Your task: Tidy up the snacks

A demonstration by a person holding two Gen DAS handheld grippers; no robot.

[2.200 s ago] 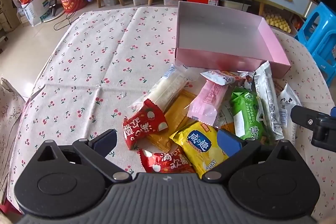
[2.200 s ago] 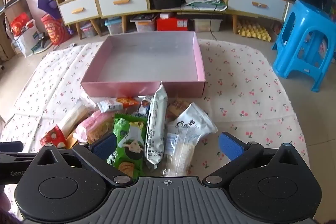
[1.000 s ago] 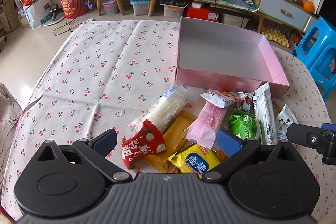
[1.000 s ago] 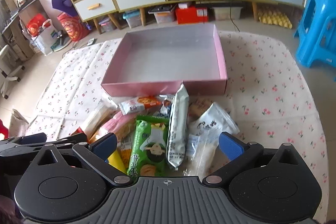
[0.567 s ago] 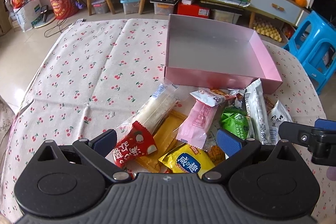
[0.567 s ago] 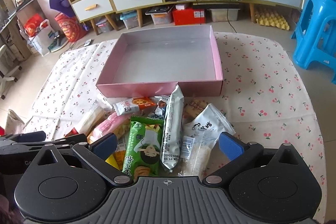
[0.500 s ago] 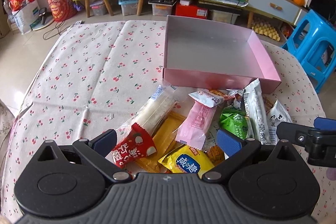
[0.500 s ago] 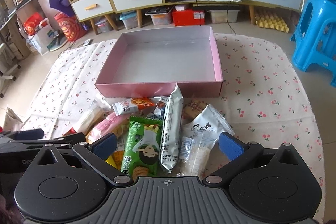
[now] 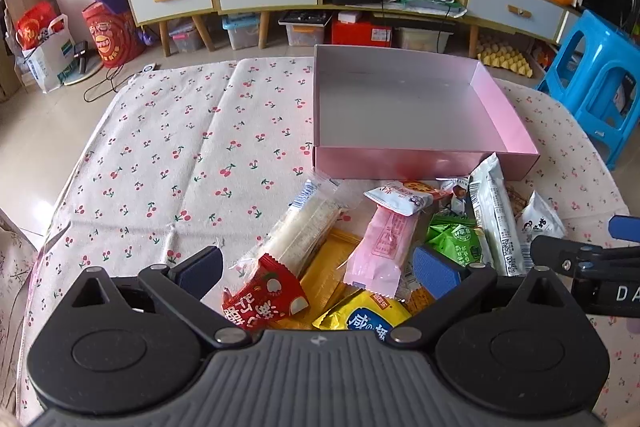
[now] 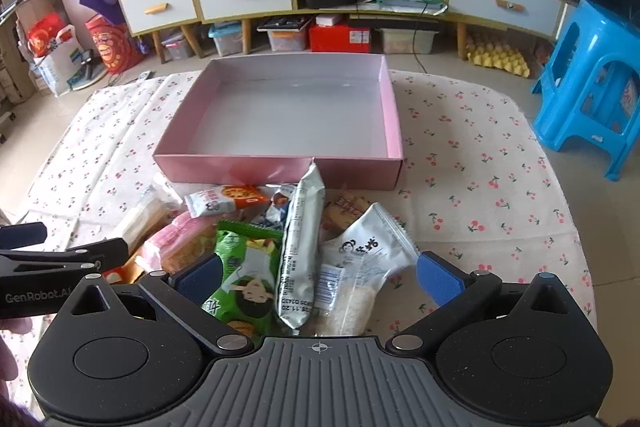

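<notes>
The left gripper (image 9: 316, 269) has its jaws spread wide with nothing between them, hanging over the near end of the snack heap: a red strawberry-print packet (image 9: 264, 297) sits at lower centre, a yellow packet (image 9: 366, 315) beside it, and a pink wrapper (image 9: 384, 247) just above. The right gripper (image 10: 318, 277) is likewise wide apart and empty-handed, above a green biscuit packet (image 10: 244, 277), a long silver packet (image 10: 298, 247) and a white pouch (image 10: 362, 259) with a cartoon face.

All the snacks lie jumbled in the lower middle of both views on the cherry-print tabletop (image 9: 180, 155). Beyond them, at centre frame, the pink box (image 10: 280, 165) stands with nothing in it, the silver packet's far tip touching its front wall.

Sorting has apparently not begun; this looks like choosing a first item. The next move probably calls for lowering one gripper onto a top-lying packet, closing on it without snagging neighbours, then carrying it over the front wall.
</notes>
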